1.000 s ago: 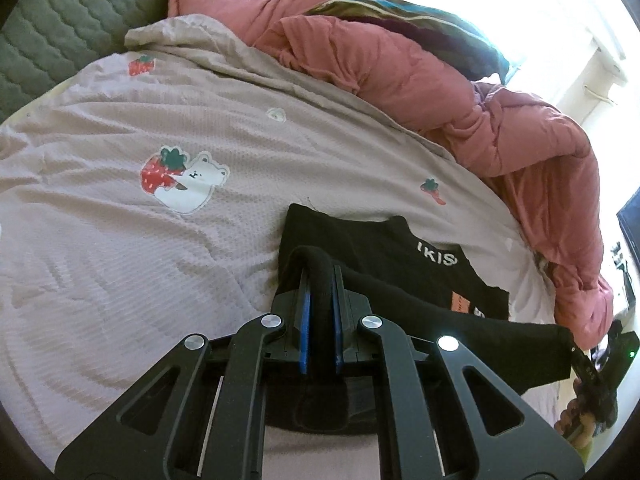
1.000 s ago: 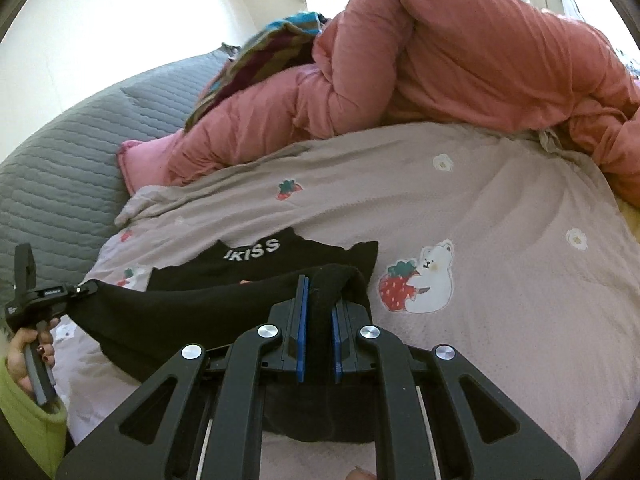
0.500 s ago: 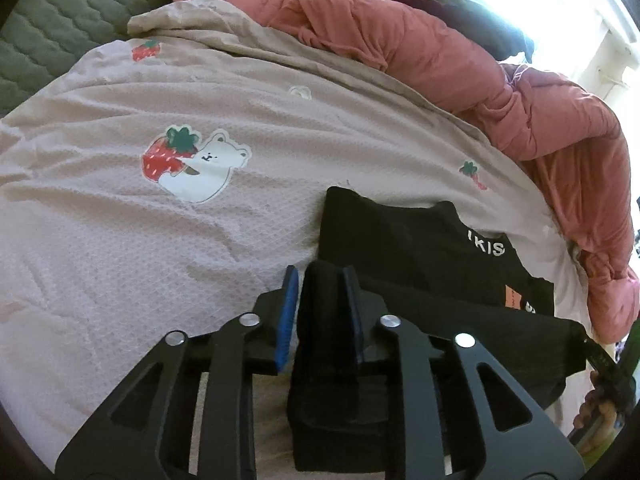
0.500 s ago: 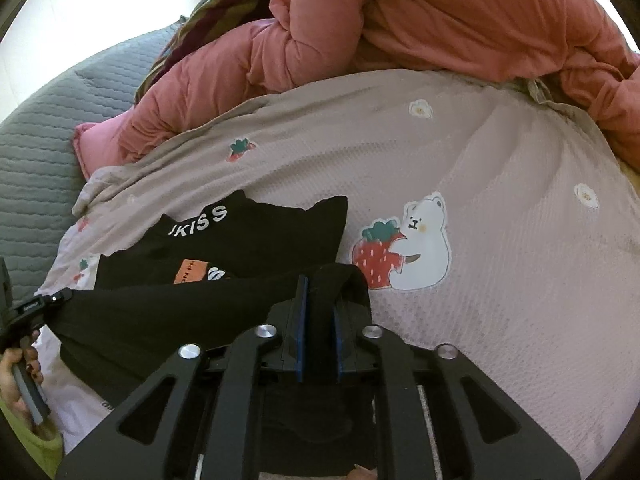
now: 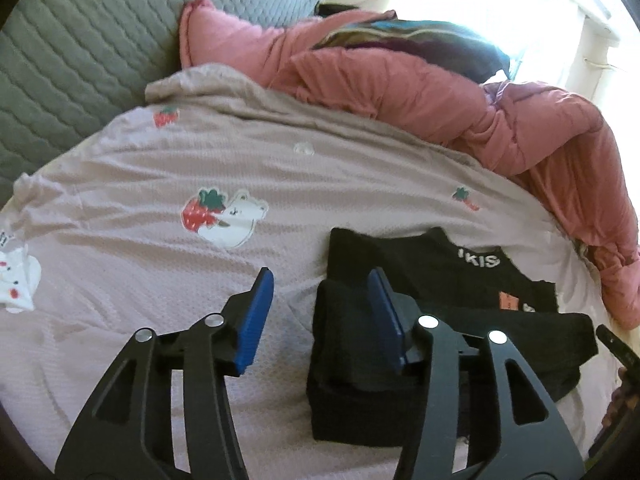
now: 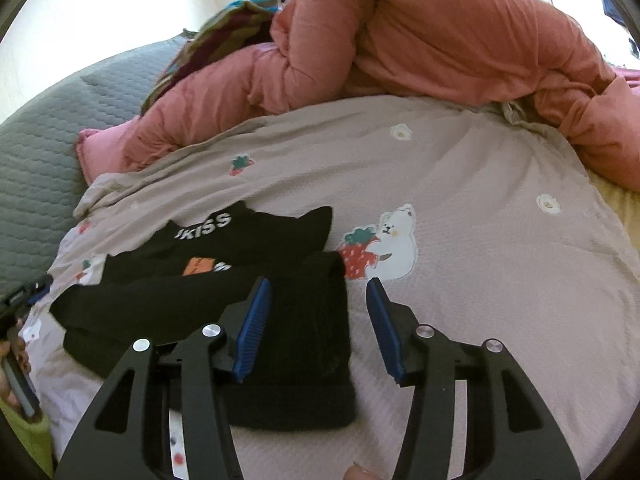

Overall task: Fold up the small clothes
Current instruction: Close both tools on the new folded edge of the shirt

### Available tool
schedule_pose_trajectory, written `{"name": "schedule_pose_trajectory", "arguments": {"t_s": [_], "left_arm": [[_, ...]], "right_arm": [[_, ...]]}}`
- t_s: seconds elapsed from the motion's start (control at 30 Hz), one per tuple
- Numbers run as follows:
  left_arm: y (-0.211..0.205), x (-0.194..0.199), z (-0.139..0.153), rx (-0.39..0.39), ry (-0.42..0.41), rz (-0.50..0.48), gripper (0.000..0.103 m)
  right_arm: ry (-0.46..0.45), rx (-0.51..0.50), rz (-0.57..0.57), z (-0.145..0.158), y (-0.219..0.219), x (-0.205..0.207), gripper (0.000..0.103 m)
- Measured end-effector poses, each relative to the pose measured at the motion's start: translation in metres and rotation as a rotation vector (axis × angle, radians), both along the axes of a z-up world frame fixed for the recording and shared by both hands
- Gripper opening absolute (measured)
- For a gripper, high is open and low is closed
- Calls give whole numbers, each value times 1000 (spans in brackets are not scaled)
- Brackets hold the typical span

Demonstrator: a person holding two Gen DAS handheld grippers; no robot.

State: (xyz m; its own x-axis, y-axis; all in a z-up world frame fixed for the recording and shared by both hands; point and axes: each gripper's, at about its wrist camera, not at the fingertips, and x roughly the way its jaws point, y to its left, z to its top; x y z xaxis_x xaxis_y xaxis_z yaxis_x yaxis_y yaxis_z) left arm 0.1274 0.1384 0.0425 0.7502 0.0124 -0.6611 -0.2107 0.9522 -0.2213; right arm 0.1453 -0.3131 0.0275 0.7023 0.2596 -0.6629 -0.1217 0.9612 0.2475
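One black garment [image 5: 420, 280], two grippers: left gripper [image 5: 320, 312], right gripper [image 6: 320, 316]; one pink duvet [image 6: 440, 40], one printed bedsheet [image 5: 160, 280], one grey quilted cushion [image 5: 80, 40].

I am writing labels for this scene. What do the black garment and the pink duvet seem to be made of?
Black garment: probably soft knit cotton, matte; it folds limply and shows printed white letters.
Pink duvet: probably a padded woven shell with a slight sheen; it bunches in puffy rolls.

garment: black top [image 5: 432, 280], white lettering
state: folded over itself
place: flat on the bedspread [image 5: 160, 264]
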Motion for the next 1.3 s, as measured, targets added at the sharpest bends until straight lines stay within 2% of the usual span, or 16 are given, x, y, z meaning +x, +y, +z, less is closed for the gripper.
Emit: {"name": "schedule_pose_trajectory", "arguments": {"t_s": [0.03, 0.17, 0.27, 0.37, 0.5, 0.57, 0.7, 0.8, 0.93, 1.1, 1.3], "left_arm": [[-3, -4, 4, 1, -15, -9, 50], [-22, -15, 10, 39, -44, -55, 52], [-38, -20, 8, 59, -37, -109, 52], [-56, -24, 2, 84, -13, -176, 52], [-74, -30, -7, 108, 8, -225, 52], [-82, -31, -14, 108, 34, -258, 52], [-93, -32, -28, 117, 89, -300, 46], [-100, -28, -44, 119, 159, -327, 44], [-107, -23, -64, 182, 232, -321, 41], [-104, -20, -66, 208, 200, -304, 41], [-103, -10, -64, 234, 159, -287, 41]], "right_arm": [[-4, -6, 11, 1, 3, -4, 52], [-43, -80, 101, 9, 28, -27, 53], [-60, -119, 189, 10, 50, -42, 53], [-31, -110, 255, 3, 70, -48, 52], [1, -101, 296, -7, 87, -51, 40], [15, -101, 309, -11, 94, -52, 39], [33, -114, 333, -18, 104, -55, 35], [49, -128, 337, -25, 108, -54, 34], [73, -174, 317, -37, 114, -46, 34], [84, -207, 293, -51, 118, -31, 34], [71, -210, 275, -52, 117, -12, 33]]}}
